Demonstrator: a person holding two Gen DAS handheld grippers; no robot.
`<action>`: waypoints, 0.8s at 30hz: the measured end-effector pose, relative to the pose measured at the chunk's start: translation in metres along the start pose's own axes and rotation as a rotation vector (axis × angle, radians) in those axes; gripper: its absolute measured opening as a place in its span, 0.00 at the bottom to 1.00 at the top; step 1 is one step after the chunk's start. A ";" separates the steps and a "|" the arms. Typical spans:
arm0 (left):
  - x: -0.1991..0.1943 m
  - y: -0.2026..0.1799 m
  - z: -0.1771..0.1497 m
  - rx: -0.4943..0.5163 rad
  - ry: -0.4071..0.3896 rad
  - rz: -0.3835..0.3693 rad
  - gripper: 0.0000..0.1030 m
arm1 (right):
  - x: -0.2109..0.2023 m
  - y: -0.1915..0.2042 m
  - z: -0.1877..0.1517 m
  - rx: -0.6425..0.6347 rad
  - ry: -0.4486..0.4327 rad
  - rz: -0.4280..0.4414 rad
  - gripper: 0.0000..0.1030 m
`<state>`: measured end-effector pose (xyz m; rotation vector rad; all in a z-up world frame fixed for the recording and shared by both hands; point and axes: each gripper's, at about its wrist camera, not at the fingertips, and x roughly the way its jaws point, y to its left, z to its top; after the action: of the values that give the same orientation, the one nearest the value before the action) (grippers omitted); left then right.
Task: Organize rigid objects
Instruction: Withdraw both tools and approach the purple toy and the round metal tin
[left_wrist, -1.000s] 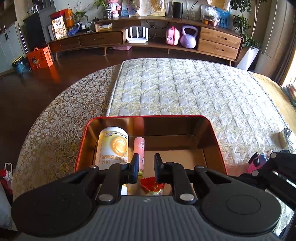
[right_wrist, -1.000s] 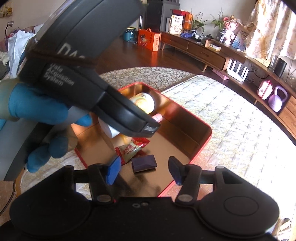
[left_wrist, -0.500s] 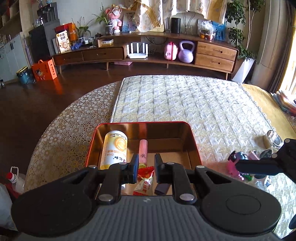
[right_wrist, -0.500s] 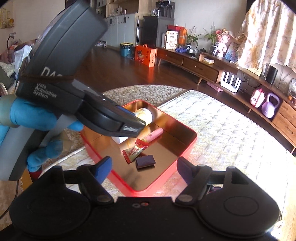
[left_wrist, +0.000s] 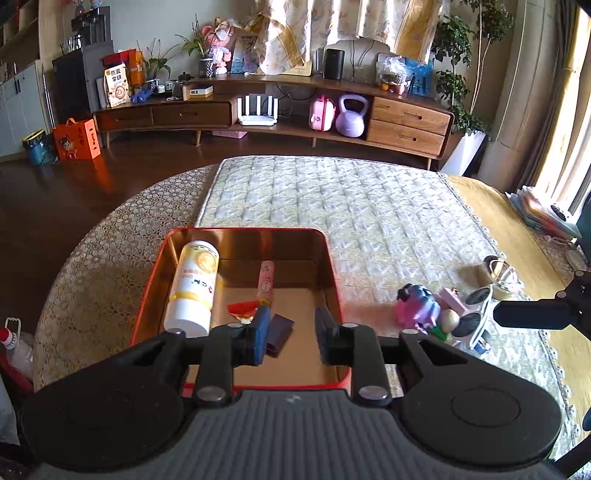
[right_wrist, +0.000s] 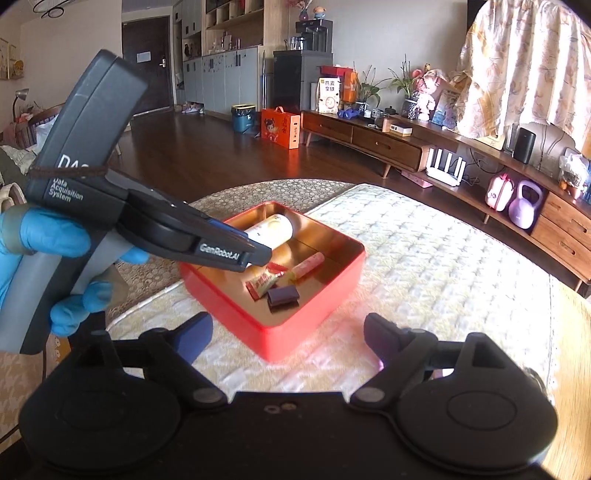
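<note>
A red tin box (left_wrist: 236, 232) (right_wrist: 314, 325) stands on the quilted mat. In it lie a white and yellow bottle (left_wrist: 194, 284) (right_wrist: 271, 229), a pink tube (left_wrist: 265, 277) (right_wrist: 308, 264), a red snack packet (left_wrist: 242, 308) (right_wrist: 263, 282) and a dark purple packet (left_wrist: 279, 328) (right_wrist: 282, 295). My left gripper (left_wrist: 291, 339) is open and empty above the box's near edge; it also shows in the right wrist view (right_wrist: 236, 253). My right gripper (right_wrist: 288, 336) is open and empty, right of the box; its finger shows in the left wrist view (left_wrist: 532, 314).
Loose items lie on the mat right of the box: a pink and blue toy (left_wrist: 417, 304), a small pink box (left_wrist: 452, 299), sunglasses (left_wrist: 476, 314) and a metal cup (left_wrist: 498, 273). A wooden sideboard (left_wrist: 280, 114) stands behind.
Both grippers have risen and drawn back from the box. My left gripper's jaws have opened from nearly shut. My right gripper's jaws have opened wider.
</note>
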<state>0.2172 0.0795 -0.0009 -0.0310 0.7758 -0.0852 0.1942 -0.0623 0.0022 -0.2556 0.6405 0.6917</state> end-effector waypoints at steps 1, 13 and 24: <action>-0.002 -0.003 -0.003 0.005 -0.003 -0.004 0.29 | -0.004 -0.002 -0.003 0.000 -0.003 -0.004 0.86; -0.013 -0.035 -0.032 -0.002 -0.033 -0.032 0.71 | -0.051 -0.049 -0.051 0.077 -0.014 -0.081 0.90; -0.005 -0.071 -0.046 0.009 -0.084 -0.039 0.81 | -0.069 -0.107 -0.090 0.161 -0.008 -0.186 1.00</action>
<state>0.1770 0.0095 -0.0262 -0.0412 0.6910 -0.1236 0.1828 -0.2160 -0.0240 -0.1604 0.6518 0.4603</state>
